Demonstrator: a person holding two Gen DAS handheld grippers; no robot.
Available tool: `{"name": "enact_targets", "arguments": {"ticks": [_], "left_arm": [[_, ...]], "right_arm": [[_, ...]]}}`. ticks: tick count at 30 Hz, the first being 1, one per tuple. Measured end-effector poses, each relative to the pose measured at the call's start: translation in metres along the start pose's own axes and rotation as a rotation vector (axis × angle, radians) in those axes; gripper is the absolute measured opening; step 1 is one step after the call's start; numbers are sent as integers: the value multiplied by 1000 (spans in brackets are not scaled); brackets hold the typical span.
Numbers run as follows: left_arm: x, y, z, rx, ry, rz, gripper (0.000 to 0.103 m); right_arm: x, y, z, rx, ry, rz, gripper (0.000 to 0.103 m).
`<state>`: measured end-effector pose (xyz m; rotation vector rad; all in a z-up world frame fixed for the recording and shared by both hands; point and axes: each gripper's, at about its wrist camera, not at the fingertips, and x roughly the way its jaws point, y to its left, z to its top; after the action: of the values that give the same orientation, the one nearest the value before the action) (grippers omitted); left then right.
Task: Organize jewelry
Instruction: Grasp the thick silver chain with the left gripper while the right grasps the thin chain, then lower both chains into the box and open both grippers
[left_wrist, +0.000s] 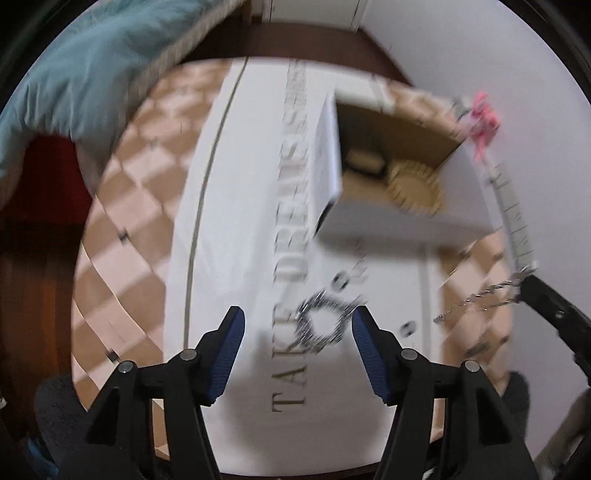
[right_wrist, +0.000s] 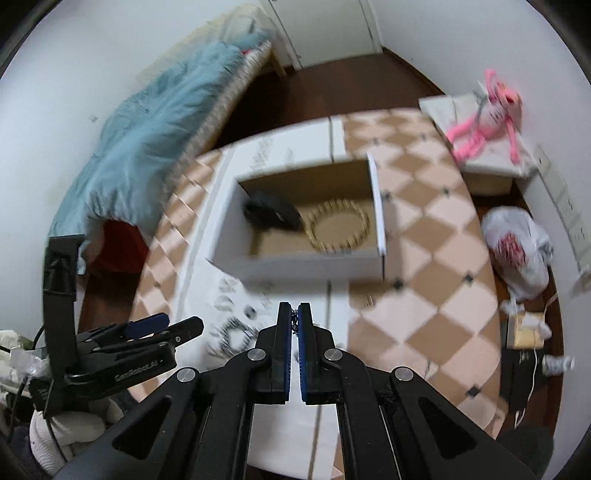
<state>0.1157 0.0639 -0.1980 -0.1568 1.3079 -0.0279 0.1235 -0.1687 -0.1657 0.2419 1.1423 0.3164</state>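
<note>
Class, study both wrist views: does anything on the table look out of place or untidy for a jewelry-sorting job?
Yes. A silver bracelet and small loose pieces lie scattered on the white cloth, outside the open box that already holds a gold beaded bracelet. A chain dangles from the shut right tongs; the left tongs are open.

We are in a home bedroom — a bed (right_wrist: 207, 122) with a rumpled teal blanket (right_wrist: 155, 122) stands against the white wall, a pink plush toy (right_wrist: 487, 118) lies nearby, and closed white doors (right_wrist: 325, 29) meet dark wooden flooring (right_wrist: 314, 92).
</note>
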Motion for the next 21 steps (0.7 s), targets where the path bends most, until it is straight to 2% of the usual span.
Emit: {"name": "enact_targets", "arguments": {"ticks": [4, 8, 9, 10, 13, 17, 21], "left_arm": [[30, -2, -7, 14, 42, 43, 58], [45, -12, -7, 64, 43, 83, 56], [45, -16, -8, 86, 23, 95, 54], [45, -20, -9, 112, 3, 97, 48], [43, -29, -10, 145, -26, 80, 8], [37, -29, -13, 121, -25, 24, 6], [1, -29, -20, 101, -70, -41, 6]], "right_arm": [[22, -14, -23, 45, 54, -16, 3], [35, -22, -35, 69, 84, -36, 3], [36, -23, -35, 71, 87, -40, 3], [38, -25, -37, 76, 90, -44, 3], [38, -29, -37, 85, 92, -51, 3], [35, -28, -32, 90, 85, -47, 3], [18, -23, -25, 88, 54, -23, 3]]}}
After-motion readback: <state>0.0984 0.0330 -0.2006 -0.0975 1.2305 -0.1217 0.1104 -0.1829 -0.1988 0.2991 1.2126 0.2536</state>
